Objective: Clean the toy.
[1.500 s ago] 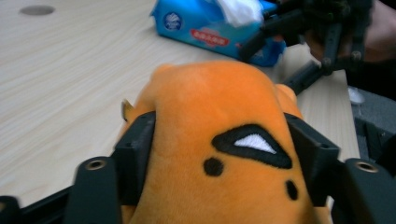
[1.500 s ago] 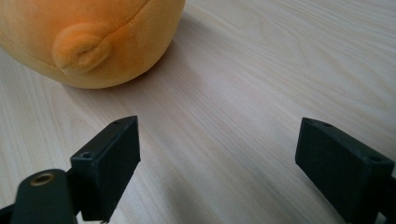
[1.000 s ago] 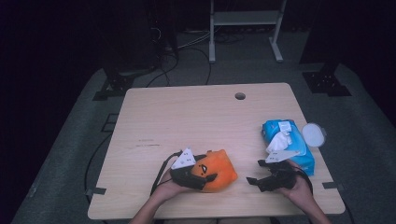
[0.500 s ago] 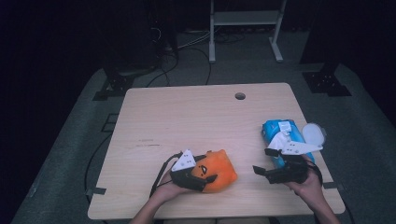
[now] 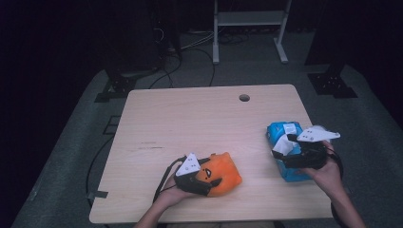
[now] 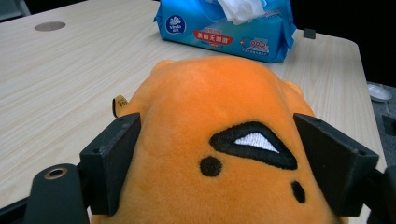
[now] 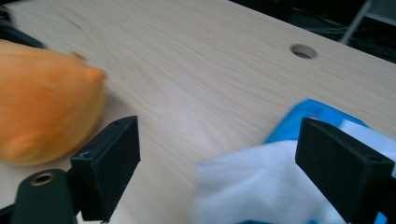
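at the near edge of the table [image 5: 190, 123], the orange plush toy [image 5: 222, 174] is flanked by the left gripper [image 5: 205, 183]; its jaws have just been opening and stand about half apart, with the pads against or just beside the toy's flanks, so a firm hold cannot be told from the left gripper view, where the toy [image 6: 219, 140] lies between both jaws. a release of the toy is judged to be the step in hand on this side. further right, the right gripper [image 5: 280, 154] is held over the blue tissue pack [image 5: 287, 152], its jaws wide apart and clamped on nothing; in the right gripper view a white tissue [image 7: 261, 186] is seen below and between the jaws without being pinched. the tissue is judged to be the next target: the jaws would need to be lowered around the raised sheet and closed on it alone, not on the wrapper. the pack lies flat near the table's right edge, its top slit open with that sheet standing out [image 6: 240, 8]. beyond, a round hole [image 5: 244, 98] is set in the far part of the table.
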### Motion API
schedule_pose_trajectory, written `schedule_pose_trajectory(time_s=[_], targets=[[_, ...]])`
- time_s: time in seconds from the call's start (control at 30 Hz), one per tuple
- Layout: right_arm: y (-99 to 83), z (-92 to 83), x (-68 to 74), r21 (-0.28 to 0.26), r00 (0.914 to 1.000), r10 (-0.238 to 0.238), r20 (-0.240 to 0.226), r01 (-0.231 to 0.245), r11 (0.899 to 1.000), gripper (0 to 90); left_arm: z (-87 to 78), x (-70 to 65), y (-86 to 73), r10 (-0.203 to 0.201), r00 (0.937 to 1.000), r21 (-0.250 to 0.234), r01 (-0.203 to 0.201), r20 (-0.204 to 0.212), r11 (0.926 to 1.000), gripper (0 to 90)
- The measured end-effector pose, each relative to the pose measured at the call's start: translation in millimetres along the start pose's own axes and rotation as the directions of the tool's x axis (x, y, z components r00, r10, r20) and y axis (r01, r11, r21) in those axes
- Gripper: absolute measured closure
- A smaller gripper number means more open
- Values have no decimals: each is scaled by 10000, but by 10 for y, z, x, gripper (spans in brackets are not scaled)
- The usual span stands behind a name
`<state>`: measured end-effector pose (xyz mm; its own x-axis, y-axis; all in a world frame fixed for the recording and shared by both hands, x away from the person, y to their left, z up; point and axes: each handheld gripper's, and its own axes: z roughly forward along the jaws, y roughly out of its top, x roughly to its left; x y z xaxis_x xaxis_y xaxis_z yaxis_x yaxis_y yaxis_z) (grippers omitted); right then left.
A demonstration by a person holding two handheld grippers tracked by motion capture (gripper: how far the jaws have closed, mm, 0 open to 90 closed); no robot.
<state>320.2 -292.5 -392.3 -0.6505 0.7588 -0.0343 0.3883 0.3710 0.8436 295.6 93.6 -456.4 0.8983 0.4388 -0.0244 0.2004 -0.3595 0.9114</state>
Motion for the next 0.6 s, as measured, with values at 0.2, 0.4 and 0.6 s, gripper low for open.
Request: schedule_pose_trajectory(time_s=[0.2,0.4,0.6], targets=[[-76,165,-208,682,9976,499,476,-531,9963,295,6,-2,-9,-25,10000,-82,25,-28,10000,181],[-190,254,-268,1117,9921,957,807,-1045,9882,476,11,-11,-3,100,9999,2,-100,-35,9999,174],[-217,258,-272,1202,9854,1176,1230,-1325,9839,634,20,-21,-2,182,9998,13,-182,-72,9998,168]])
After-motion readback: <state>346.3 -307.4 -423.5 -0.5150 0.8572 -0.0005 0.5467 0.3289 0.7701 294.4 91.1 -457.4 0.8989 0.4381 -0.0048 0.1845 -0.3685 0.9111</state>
